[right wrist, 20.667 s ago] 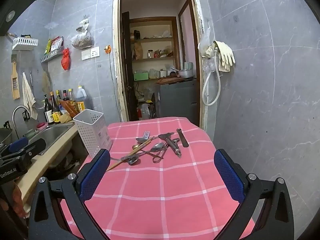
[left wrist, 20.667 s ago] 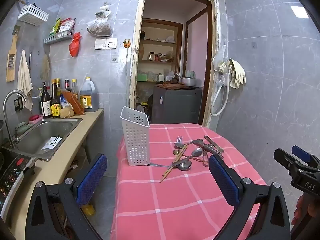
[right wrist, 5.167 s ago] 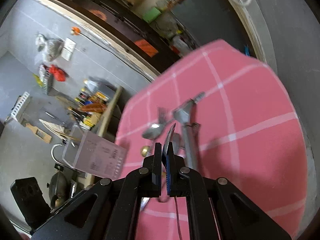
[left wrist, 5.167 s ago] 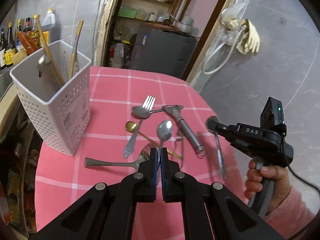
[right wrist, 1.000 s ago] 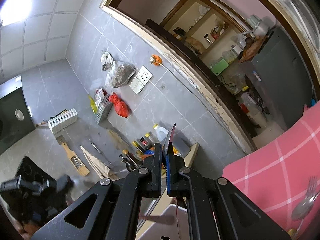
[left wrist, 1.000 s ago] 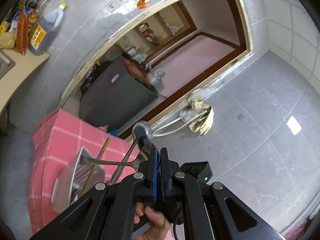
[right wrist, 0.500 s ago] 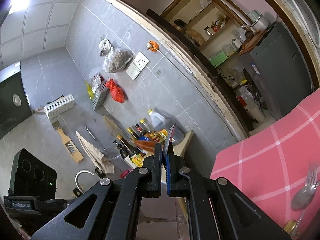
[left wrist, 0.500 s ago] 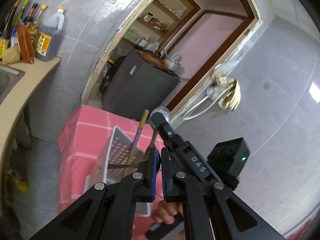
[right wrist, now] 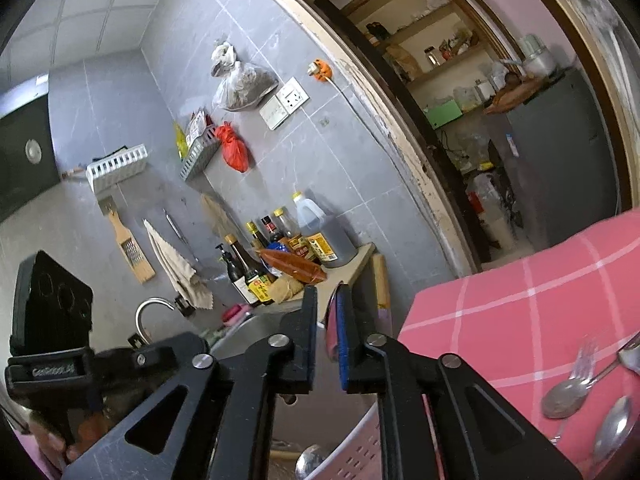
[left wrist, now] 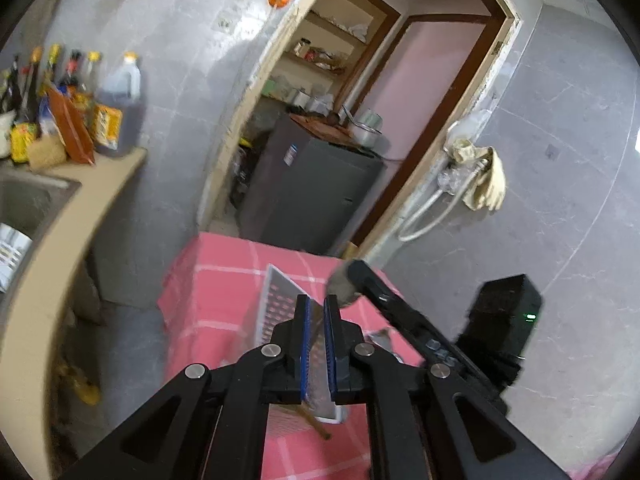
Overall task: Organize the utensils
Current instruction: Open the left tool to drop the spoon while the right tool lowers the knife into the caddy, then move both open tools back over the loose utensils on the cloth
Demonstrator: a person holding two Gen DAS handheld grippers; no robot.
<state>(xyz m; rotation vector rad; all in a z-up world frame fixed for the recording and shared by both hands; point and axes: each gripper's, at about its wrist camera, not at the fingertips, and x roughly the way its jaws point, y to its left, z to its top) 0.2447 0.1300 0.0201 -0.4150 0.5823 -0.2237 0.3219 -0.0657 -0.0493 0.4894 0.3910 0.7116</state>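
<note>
Left of and above the white basket [left wrist: 280, 300], we see the left gripper [left wrist: 316, 320] with its pads almost pressed together and nothing clearly pinched. Over the basket's rim, the right gripper [right wrist: 325, 300] has just been opening, pads slightly apart, with a thin metal utensil [right wrist: 330, 320] between them against one pad. To the right of the basket, a fork [right wrist: 588, 352] and spoons [right wrist: 564, 396] lie on the pink cloth [right wrist: 520, 300].
</note>
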